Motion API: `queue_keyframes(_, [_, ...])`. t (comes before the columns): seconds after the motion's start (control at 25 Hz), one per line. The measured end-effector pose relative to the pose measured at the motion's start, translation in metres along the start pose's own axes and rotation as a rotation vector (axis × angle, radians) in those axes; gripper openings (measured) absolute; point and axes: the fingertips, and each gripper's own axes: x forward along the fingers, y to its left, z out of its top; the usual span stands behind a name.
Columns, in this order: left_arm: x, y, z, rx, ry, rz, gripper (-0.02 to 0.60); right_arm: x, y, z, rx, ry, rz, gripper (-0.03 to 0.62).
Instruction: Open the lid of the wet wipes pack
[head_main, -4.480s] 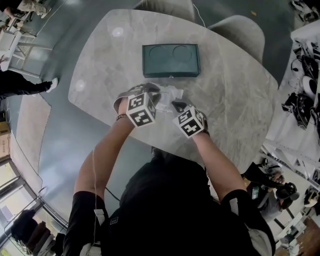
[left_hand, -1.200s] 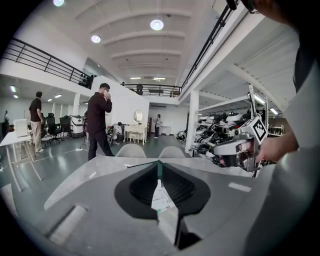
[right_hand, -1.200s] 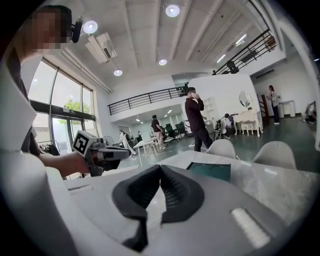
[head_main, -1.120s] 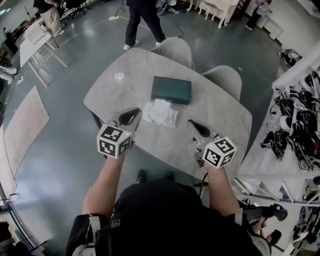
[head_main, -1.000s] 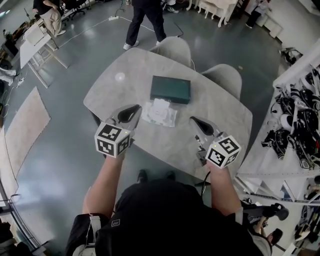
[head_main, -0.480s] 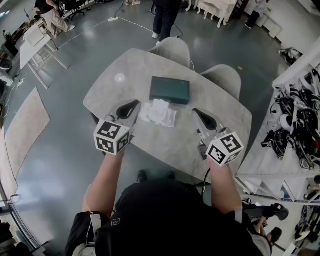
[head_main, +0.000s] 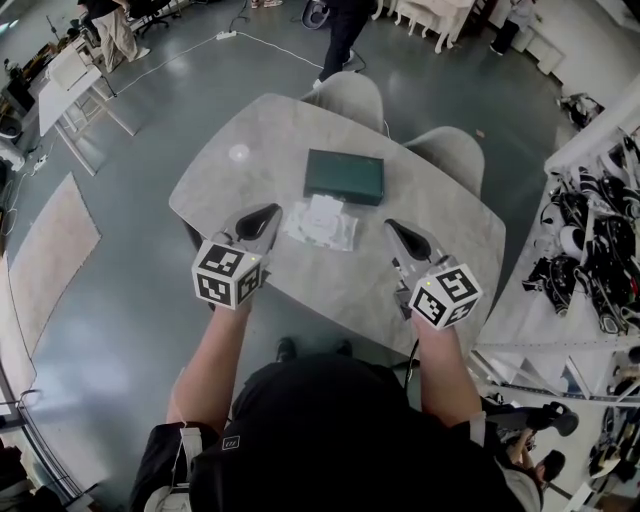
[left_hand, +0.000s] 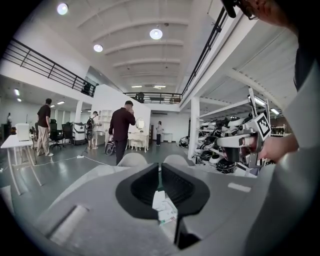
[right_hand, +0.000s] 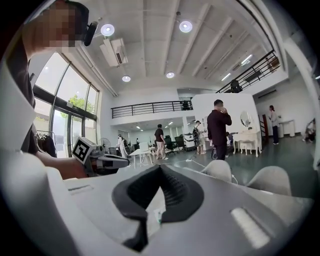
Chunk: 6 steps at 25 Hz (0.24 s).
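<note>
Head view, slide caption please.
Left gripper and right gripper, both shut, flank the wet wipes pack on the table.

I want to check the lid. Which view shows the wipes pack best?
Head view: the whole pack shows from above, uncovered. The left gripper view shows a part behind its jaws; the right gripper view, only a sliver.

No writing can be read from here: the label on the wet wipes pack (head_main: 322, 222) is too small to make out, and the cubes on the left gripper (head_main: 268, 213) and right gripper (head_main: 392, 227) bear only black-and-white square markers.
</note>
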Motion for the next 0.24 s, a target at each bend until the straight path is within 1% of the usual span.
queue_keyframes(0.24, [-0.0050, 0.0046, 0.0008, 0.006, -0.008, -0.003, 0.026, -0.0022, 0.0070, -0.0008, 0.000, -0.004, -0.008, 0.002])
